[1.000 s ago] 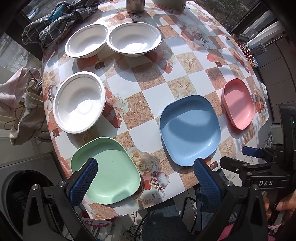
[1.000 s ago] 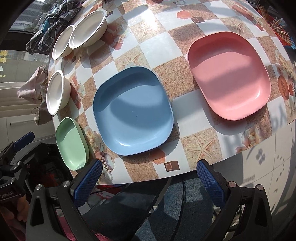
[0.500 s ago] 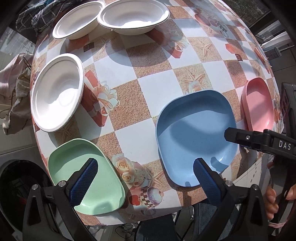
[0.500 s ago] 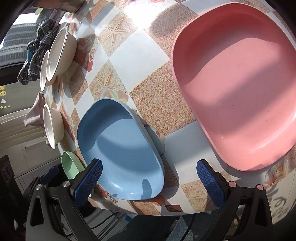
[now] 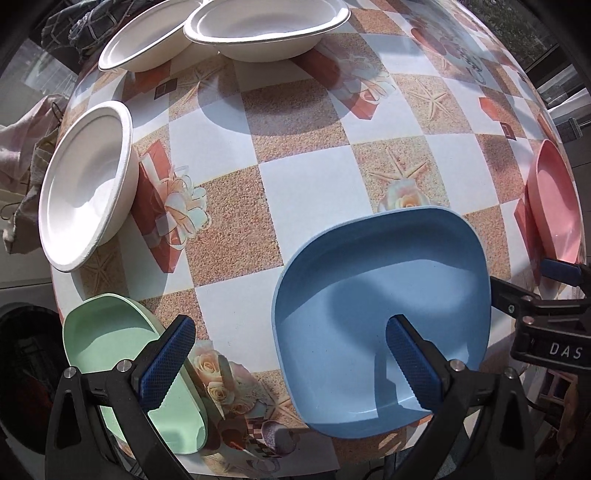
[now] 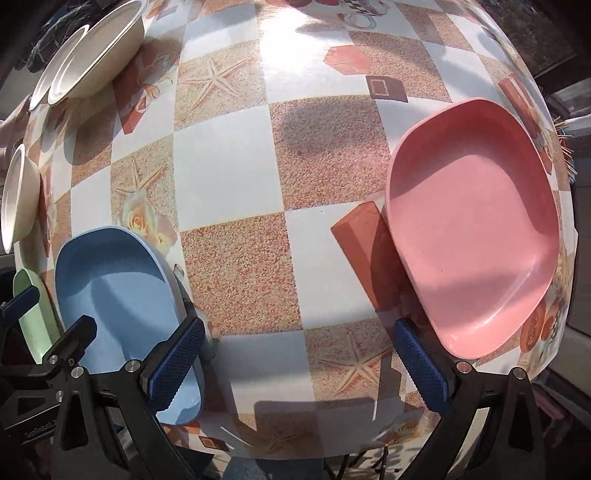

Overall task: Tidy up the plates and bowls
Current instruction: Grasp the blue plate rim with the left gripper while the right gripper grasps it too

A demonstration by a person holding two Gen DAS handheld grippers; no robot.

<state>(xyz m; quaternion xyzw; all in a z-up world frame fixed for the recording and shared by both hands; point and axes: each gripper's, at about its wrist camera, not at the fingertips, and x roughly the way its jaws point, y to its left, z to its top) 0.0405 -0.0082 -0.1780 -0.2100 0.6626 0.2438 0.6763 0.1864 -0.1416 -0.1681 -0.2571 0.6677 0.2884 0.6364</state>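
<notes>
- Left wrist view: left gripper [image 5: 290,363] spread wide, holding nothing; one finger over the green plate [image 5: 122,354], the other over the blue plate [image 5: 369,280].
- Blue plate sits near the table's [image 5: 306,192] front edge, green plate at the front-left corner.
- Three white bowls: one bowl [image 5: 86,181] at the left edge, two bowls [image 5: 236,27] at the far side, rims overlapping.
- Right wrist view: right gripper [image 6: 297,363] spread wide, empty, low over bare tablecloth between blue plate [image 6: 110,288] and pink plate [image 6: 472,229].
- Pink plate lies flat at the table's right edge, just beside the right finger.
</notes>
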